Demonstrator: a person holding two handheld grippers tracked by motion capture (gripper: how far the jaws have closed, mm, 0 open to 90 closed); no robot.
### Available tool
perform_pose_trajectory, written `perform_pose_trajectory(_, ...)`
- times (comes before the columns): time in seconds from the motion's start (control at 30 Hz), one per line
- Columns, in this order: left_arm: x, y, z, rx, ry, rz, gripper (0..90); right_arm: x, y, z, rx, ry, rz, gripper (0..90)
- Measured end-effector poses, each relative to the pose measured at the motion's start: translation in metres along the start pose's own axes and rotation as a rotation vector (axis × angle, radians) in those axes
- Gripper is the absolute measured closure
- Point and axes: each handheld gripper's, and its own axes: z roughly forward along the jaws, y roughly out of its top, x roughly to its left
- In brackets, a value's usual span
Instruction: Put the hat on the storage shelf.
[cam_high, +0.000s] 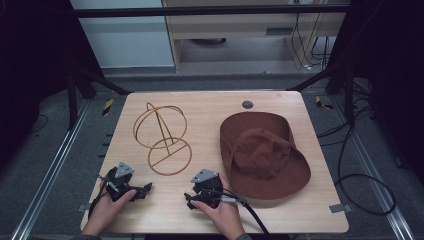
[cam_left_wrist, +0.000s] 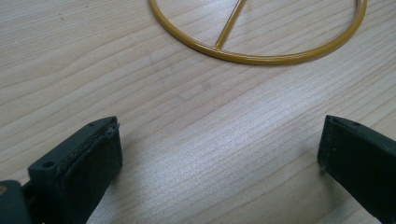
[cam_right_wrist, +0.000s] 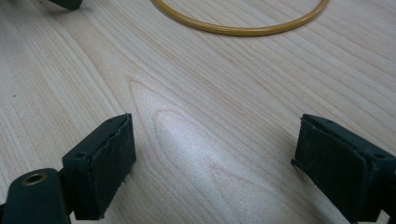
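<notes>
A gold wire hat stand (cam_high: 161, 131) sits on the left half of the wooden table (cam_high: 210, 107), its round base ring (cam_high: 170, 156) nearest me. To the right of it a brown wide-brimmed hat (cam_high: 262, 155) lies flat. My left gripper (cam_high: 131, 186) rests on the table near the front left. It is open with nothing between its jaws (cam_left_wrist: 219, 158), and the base ring (cam_left_wrist: 261, 58) lies just ahead. My right gripper (cam_high: 197, 194) rests at the front centre beside the hat's brim. It too is open and holds nothing (cam_right_wrist: 215, 158), with the ring (cam_right_wrist: 233, 30) ahead.
A small grey round cap (cam_high: 247, 105) is set into the table near its far edge. Black cables (cam_high: 360, 175) loop on the floor to the right. A dark corner of the other gripper (cam_right_wrist: 65, 3) shows at the top left of the right gripper view.
</notes>
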Motion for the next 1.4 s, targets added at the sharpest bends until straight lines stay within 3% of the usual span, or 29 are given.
perform_pose_trajectory(0.8, -0.001, 0.0, 0.0, 0.001, -0.004, 0.001, 0.0, 0.003, -0.001, -0.001, 0.002, -0.015, 0.014, 11.0)
perform_pose_trajectory(0.83, -0.001, 0.0, 0.0, 0.0, -0.004, 0.001, 0.0, 0.003, -0.001, -0.002, 0.007, -0.01, 0.008, 10.6)
perform_pose_trajectory(0.87, -0.001, 0.0, 0.0, 0.0, -0.004, 0.001, 0.0, 0.003, 0.002, -0.004, 0.048, 0.003, -0.006, 9.3)
perform_pose_trajectory(0.93, -0.001, 0.0, 0.0, 0.001, -0.005, 0.001, 0.0, 0.004, 0.002, -0.006, 0.057, 0.006, -0.017, 8.9)
perform_pose_trajectory(0.97, -0.001, 0.0, 0.0, 0.001, -0.005, 0.001, 0.0, 0.006, 0.006, -0.012, 0.071, 0.012, -0.048, 8.4)
perform_pose_trajectory(1.07, -0.002, 0.0, 0.0, 0.0, -0.004, 0.001, 0.0, 0.01, 0.013, -0.026, 0.091, 0.031, -0.082, 7.7)
perform_pose_trajectory(1.2, -0.002, 0.0, 0.0, 0.0, -0.005, 0.001, 0.0, 0.011, 0.021, -0.041, 0.091, 0.034, -0.127, 7.5)
perform_pose_trajectory(1.33, -0.002, 0.0, 0.0, -0.001, -0.005, 0.001, 0.0, 0.008, 0.029, -0.076, 0.067, 0.04, -0.176, 7.9)
perform_pose_trajectory(1.4, -0.002, 0.0, 0.0, -0.001, -0.005, 0.001, 0.0, 0.007, 0.029, -0.081, 0.066, 0.045, -0.18, 7.8)
